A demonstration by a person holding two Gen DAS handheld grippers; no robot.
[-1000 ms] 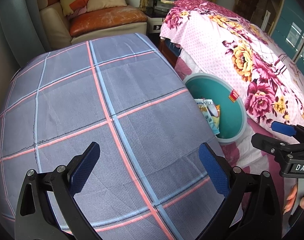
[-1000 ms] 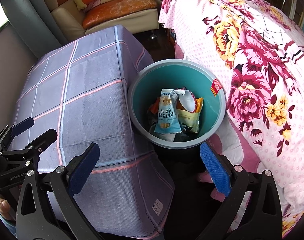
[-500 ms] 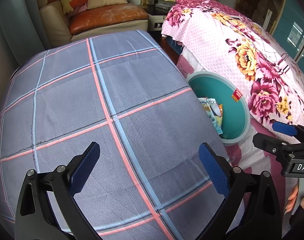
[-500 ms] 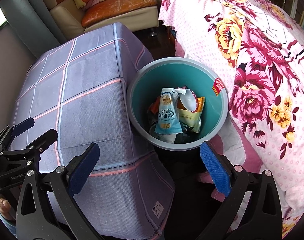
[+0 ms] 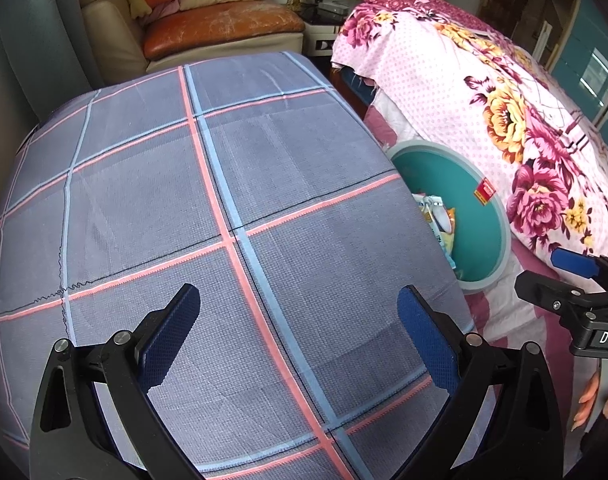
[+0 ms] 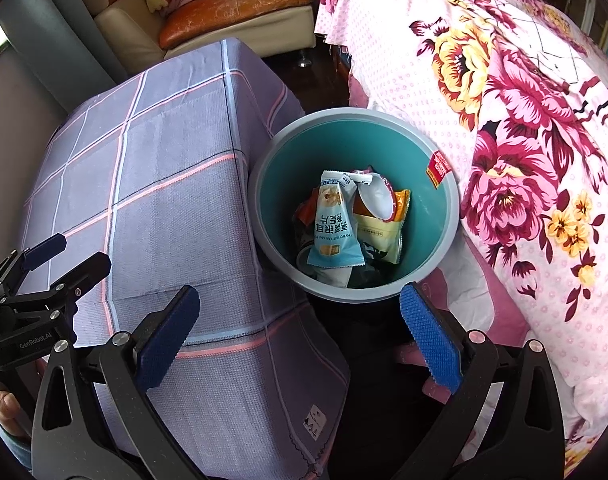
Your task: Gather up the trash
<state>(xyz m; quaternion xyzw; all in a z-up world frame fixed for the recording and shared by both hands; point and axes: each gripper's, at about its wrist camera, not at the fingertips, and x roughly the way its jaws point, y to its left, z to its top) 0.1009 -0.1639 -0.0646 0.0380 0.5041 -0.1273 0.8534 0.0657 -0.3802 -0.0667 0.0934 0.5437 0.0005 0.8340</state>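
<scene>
Left tool [image 5: 299, 328] further over checked cloth [image 5: 151, 200]; bin [image 6: 444, 248] beside bed [image 6: 524, 128].

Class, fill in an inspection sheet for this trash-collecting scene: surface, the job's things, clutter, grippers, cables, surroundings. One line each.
Surface: checked tablecloth covers the table; no loose items seen on it.
Job's things: teal bin stands on the floor between table and bed; it holds a blue snack packet, a yellow packet and other wrappers.
Clutter: nothing seen.
Grippers: left gripper open and empty over the cloth; right gripper open and empty near the bin.
Cables: nothing seen.
Surroundings: floral bedspread to the right, sofa with orange cushion behind the table.
</scene>
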